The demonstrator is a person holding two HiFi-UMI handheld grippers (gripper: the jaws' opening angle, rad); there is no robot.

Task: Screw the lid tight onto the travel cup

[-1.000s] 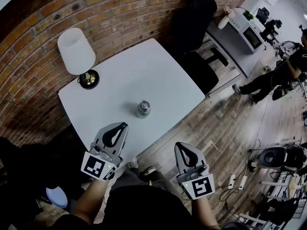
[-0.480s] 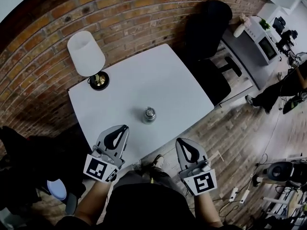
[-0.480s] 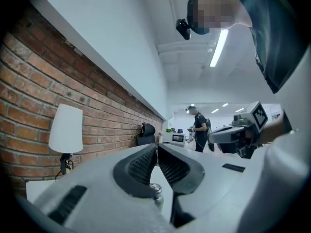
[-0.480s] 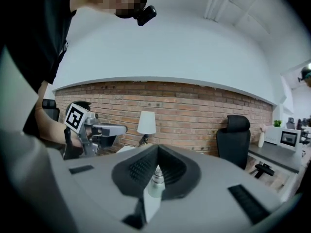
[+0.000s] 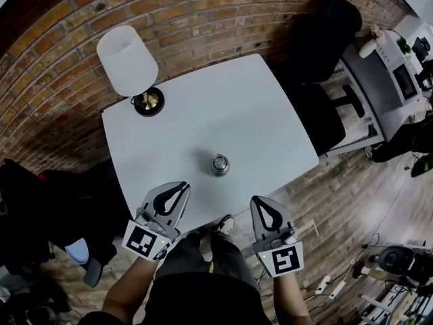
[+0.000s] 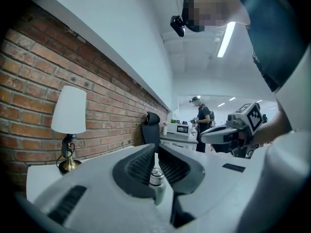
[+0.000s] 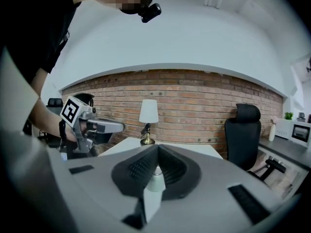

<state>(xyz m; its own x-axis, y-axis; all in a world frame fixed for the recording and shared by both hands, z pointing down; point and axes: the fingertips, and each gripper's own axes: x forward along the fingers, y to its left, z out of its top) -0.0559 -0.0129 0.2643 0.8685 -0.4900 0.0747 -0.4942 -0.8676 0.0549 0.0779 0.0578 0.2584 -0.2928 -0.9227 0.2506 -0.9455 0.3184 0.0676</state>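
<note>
Seeing white square table [image 5: 230,107] sitting mid-frame on wood floor [image 5: 338,202], upper edge running beside brick wall [image 5: 203,12]. Bearing upright lamp [image 5: 128,65] at upper-left corner. Bearing upright metal travel cup [image 5: 219,164] lower centre, near bottom edge, well apart from lamp.

No words or numbers to read anywhere. The only print is the black-and-white square pattern on the white marker cube [image 5: 143,240] of the left gripper [image 5: 180,185] and on the matching cube [image 5: 284,259] of the right gripper [image 5: 261,200]. Neither carries letters or digits. The small silver metal travel cup [image 5: 220,164] is too small to show any label.
</note>
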